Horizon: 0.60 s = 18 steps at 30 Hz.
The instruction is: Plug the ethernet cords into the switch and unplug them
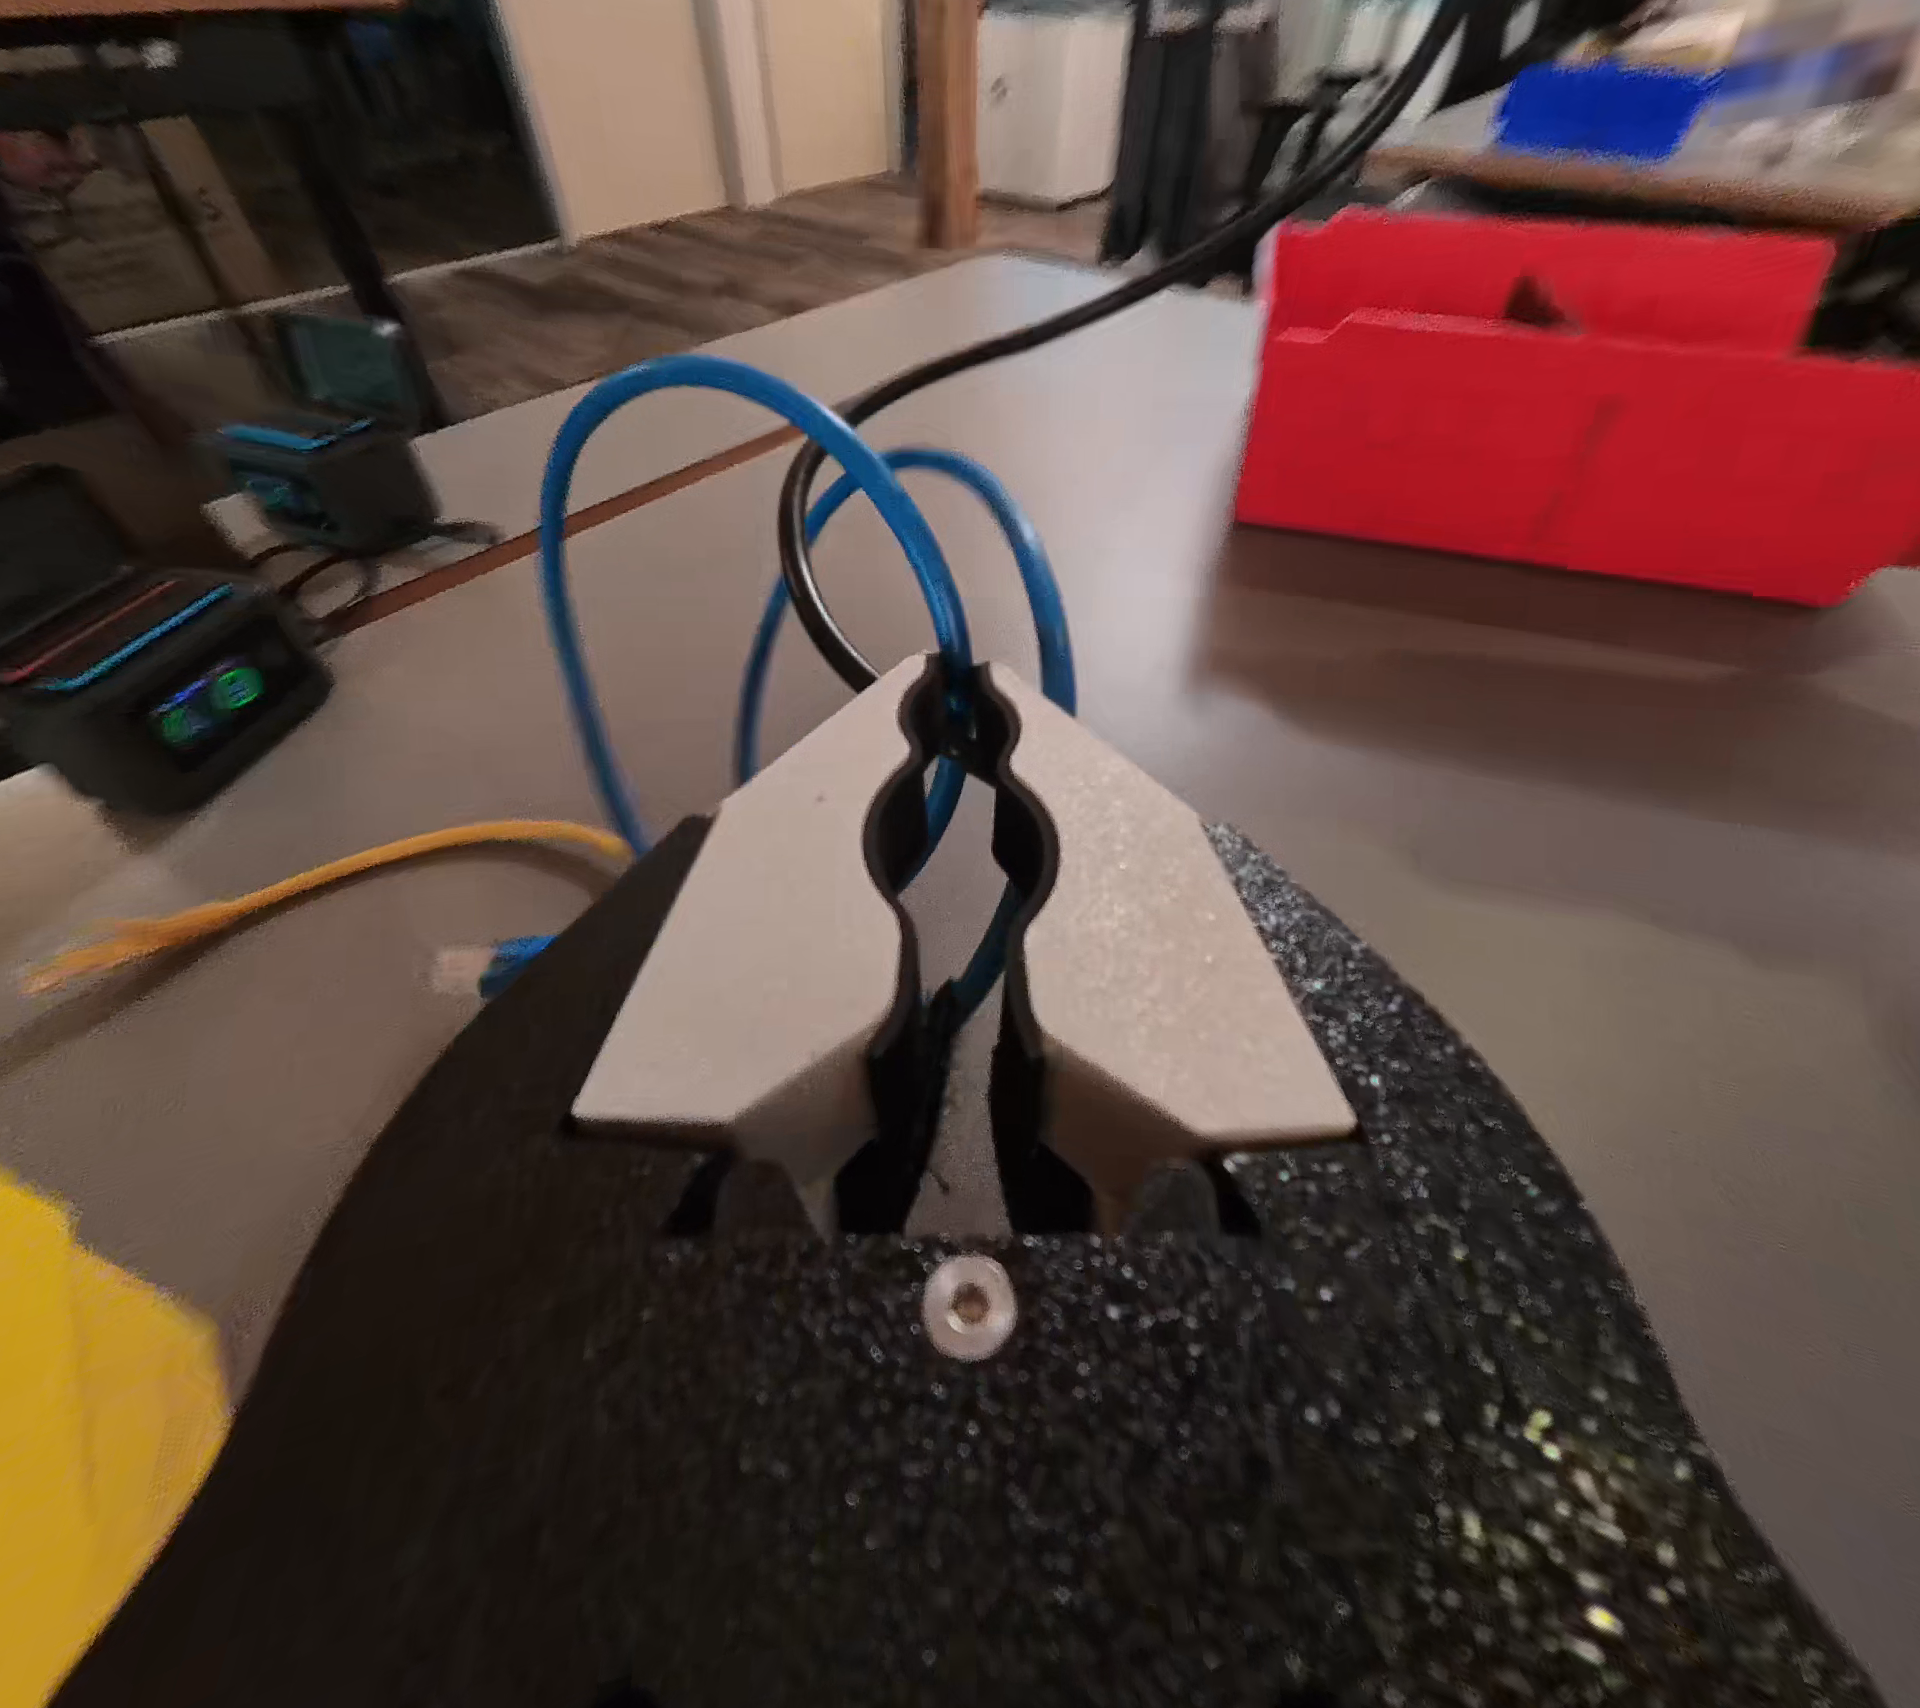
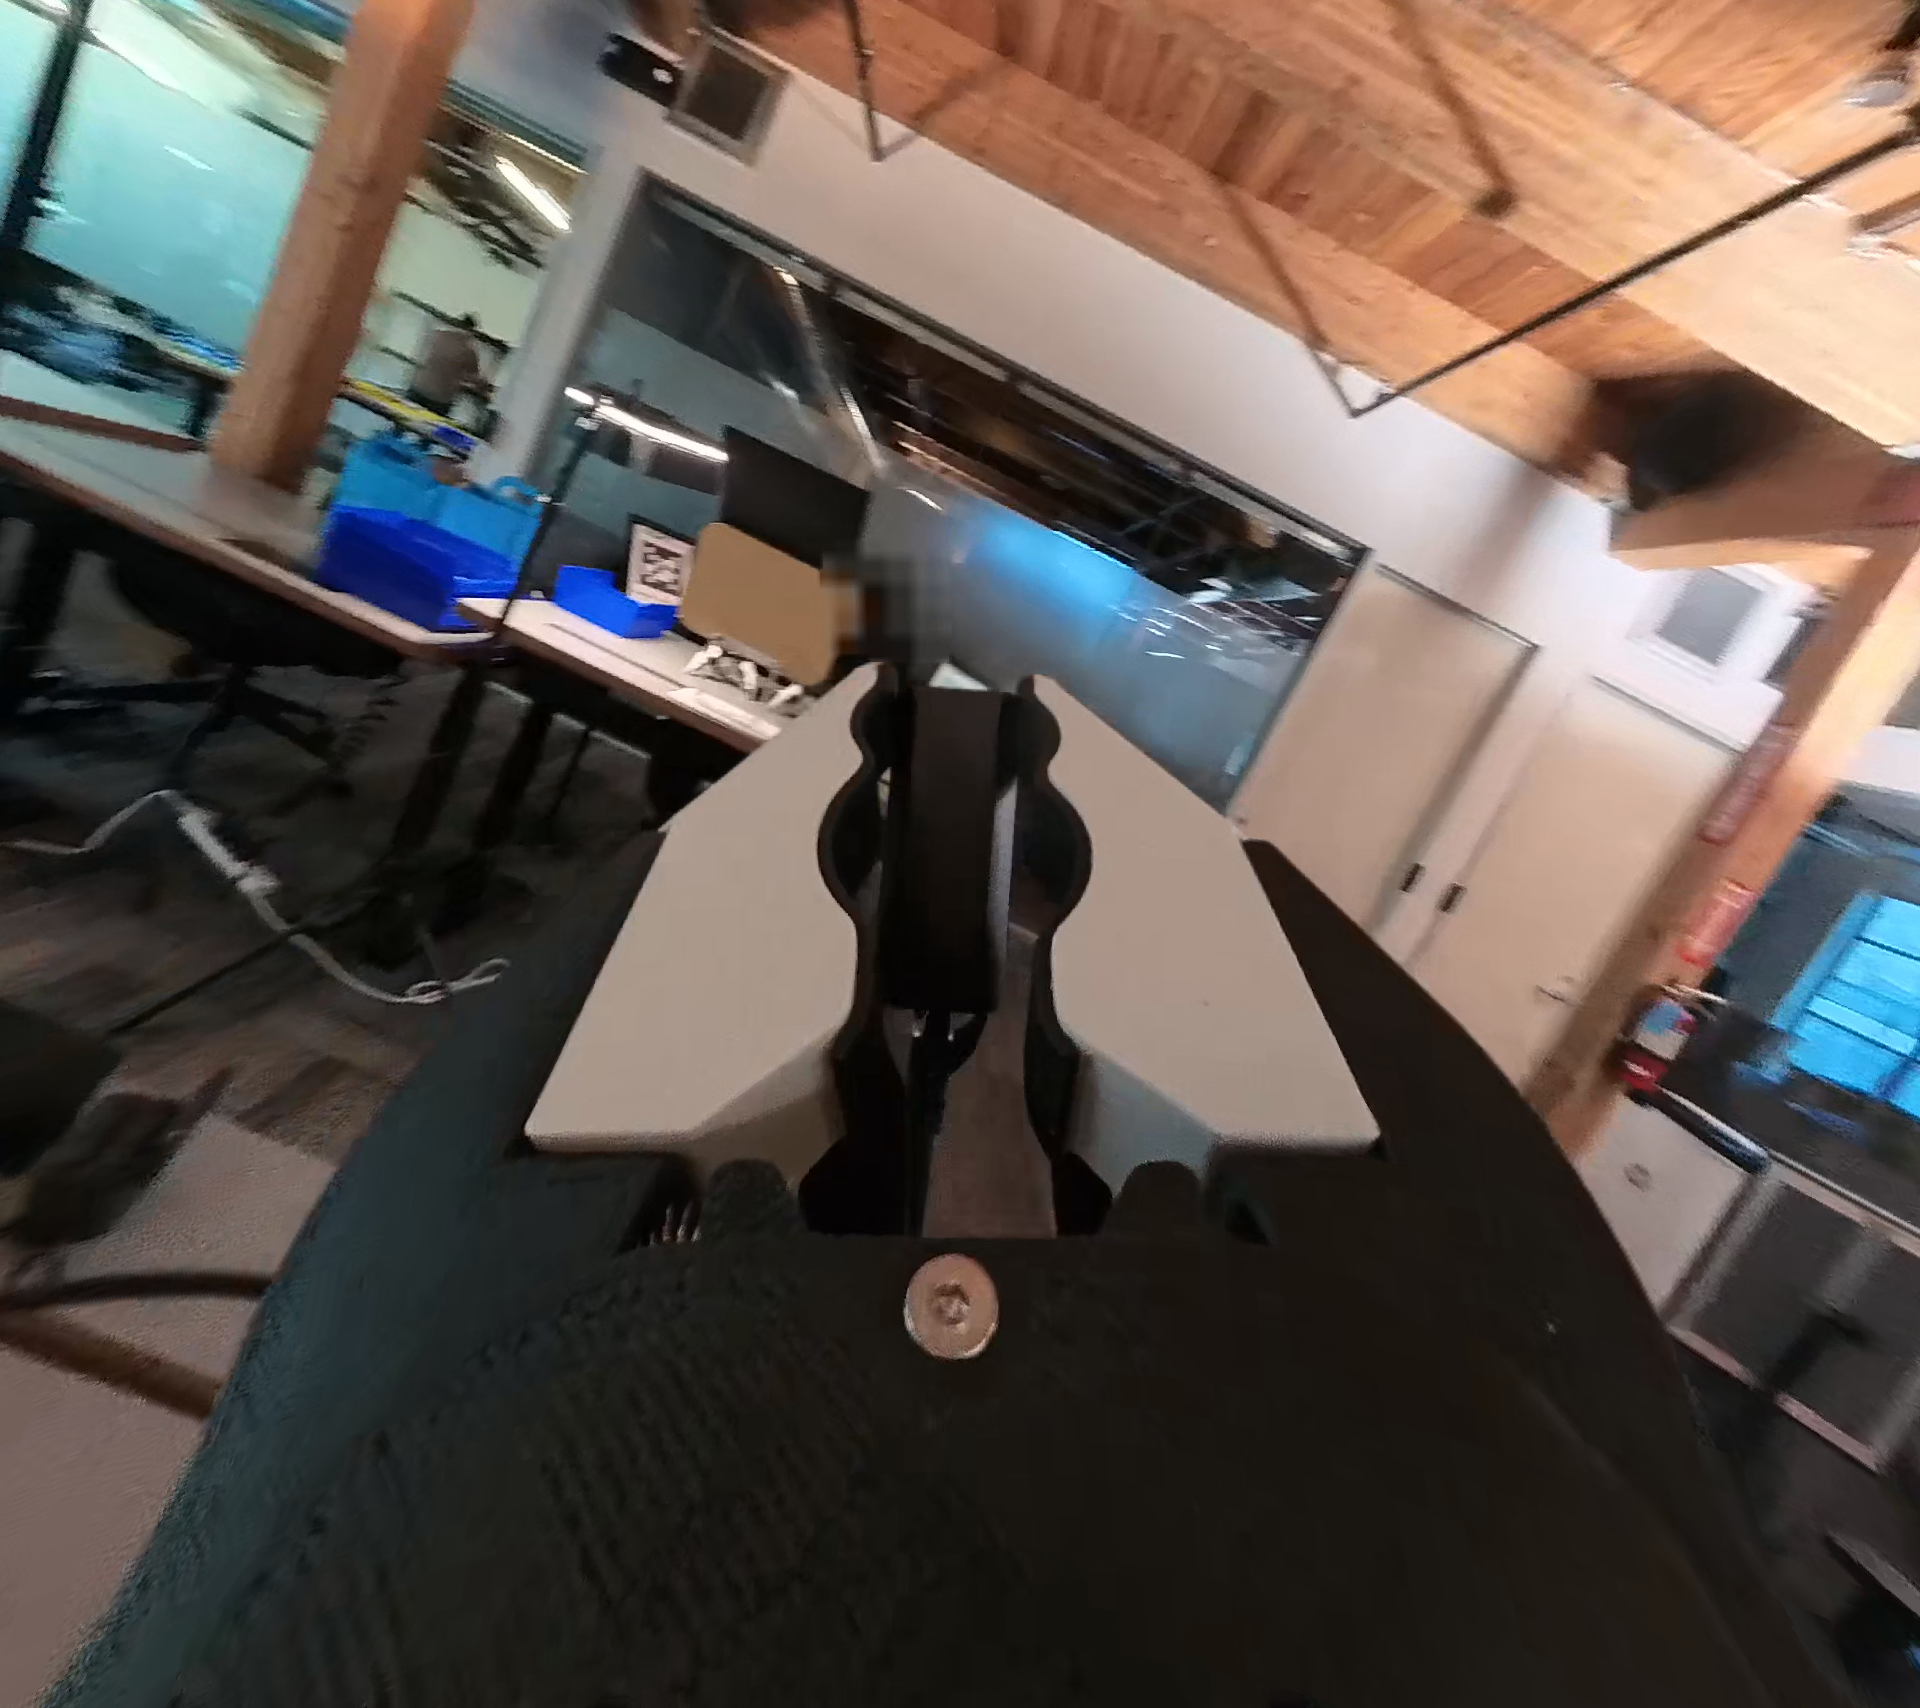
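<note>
In the left wrist view my left gripper (image 1: 961, 684) is shut on a blue ethernet cord (image 1: 582, 619), which loops up above the grey table (image 1: 1507, 879). Its plug (image 1: 488, 967) lies on the table to the left of the fingers. A yellow ethernet cord (image 1: 343, 874) lies loose at the left, plug outward. A black cable (image 1: 1039, 328) loops behind the fingertips and rises to the upper right. In the right wrist view my right gripper (image 2: 951, 692) points up into the room, shut on a black slab (image 2: 945, 848) seen edge-on, apparently the switch. A thin black wire hangs below it.
A red box (image 1: 1558, 411) stands on the table to the right. Black cases with lit displays (image 1: 197, 702) sit at the left. A yellow object (image 1: 94, 1450) is at the lower left edge. Other desks with blue bins (image 2: 416, 546) stand farther off. Across from one pair of fingers to the other is roughly 60 centimeters.
</note>
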Each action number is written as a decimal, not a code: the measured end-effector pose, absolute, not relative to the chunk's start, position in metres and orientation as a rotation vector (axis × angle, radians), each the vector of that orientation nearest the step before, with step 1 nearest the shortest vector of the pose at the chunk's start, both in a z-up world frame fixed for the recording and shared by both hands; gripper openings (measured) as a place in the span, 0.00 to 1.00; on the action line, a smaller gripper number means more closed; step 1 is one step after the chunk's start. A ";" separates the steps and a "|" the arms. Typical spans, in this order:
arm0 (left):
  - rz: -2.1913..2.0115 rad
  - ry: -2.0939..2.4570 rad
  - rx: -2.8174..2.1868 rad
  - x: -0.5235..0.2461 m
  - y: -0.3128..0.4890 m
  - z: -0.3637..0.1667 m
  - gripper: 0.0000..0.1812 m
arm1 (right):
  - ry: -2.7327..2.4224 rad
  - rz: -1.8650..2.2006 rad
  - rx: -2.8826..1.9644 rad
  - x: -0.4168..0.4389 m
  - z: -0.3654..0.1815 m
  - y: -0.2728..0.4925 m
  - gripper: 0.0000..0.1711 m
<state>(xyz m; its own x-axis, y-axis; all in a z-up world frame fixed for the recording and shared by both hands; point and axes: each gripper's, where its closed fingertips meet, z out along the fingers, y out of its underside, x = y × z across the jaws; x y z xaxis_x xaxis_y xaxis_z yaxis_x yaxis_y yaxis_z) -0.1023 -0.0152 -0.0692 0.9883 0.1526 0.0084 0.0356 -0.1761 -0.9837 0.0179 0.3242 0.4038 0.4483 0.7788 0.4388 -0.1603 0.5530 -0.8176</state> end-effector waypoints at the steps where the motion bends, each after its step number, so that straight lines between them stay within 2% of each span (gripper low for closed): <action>1: 0.020 -0.116 -1.689 -0.095 -0.017 -0.061 0.02 | -0.907 0.641 -0.794 0.021 0.407 0.333 0.12; 6: -0.281 0.018 -1.513 -0.066 -0.029 -0.032 0.02 | -0.880 0.647 -0.834 0.025 0.411 0.351 0.12; 14: -0.733 0.150 -1.223 -0.032 -0.047 0.021 0.02 | -0.966 0.659 -0.818 0.004 0.388 0.335 0.13; 18: -0.646 0.082 -1.344 -0.044 -0.034 0.007 0.02 | -0.998 0.645 -0.794 -0.004 0.382 0.324 0.12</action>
<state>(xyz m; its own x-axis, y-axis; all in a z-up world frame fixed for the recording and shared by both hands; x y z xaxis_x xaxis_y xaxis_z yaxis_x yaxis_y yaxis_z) -0.0442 -0.0339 0.0075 0.8246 -0.4768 0.3044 0.3857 0.0802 -0.9191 -0.0039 0.3245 0.3822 0.4065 0.7801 0.4756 -0.1136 0.5597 -0.8209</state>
